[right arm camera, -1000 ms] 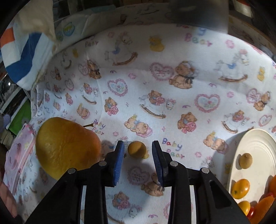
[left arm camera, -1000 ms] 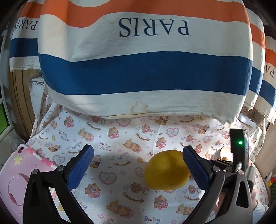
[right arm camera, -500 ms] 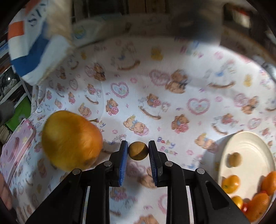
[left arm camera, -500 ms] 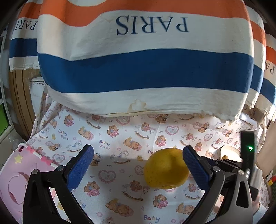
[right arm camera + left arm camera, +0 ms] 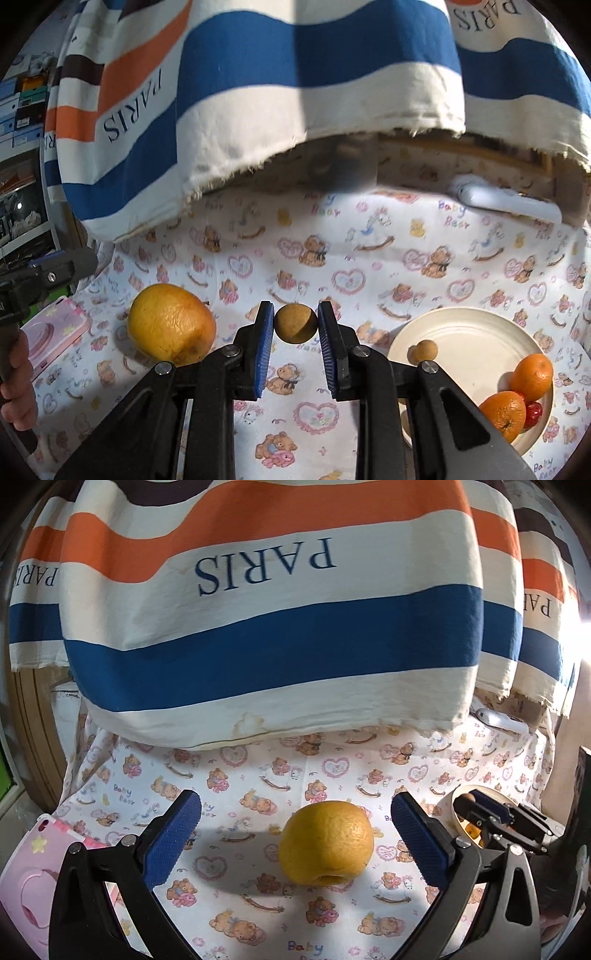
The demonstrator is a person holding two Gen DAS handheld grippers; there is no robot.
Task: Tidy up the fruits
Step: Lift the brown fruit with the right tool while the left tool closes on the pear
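Right claw (image 5: pixel 295 325) clamped on small round brown fruit (image 5: pixel 295 328) — no long axis; left claw (image 5: pixel 295 834) wide, empty.

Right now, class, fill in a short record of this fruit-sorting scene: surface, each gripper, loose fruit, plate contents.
surface: white cloth printed with teddy bears and hearts
right gripper: shut on a small round brown fruit, lifted clear of the cloth
left gripper: open, empty, pads either side of the big fruit
loose fruit: large yellow-orange citrus fruit resting on the cloth
round cream plate: one small brown fruit, two oranges, something small and red
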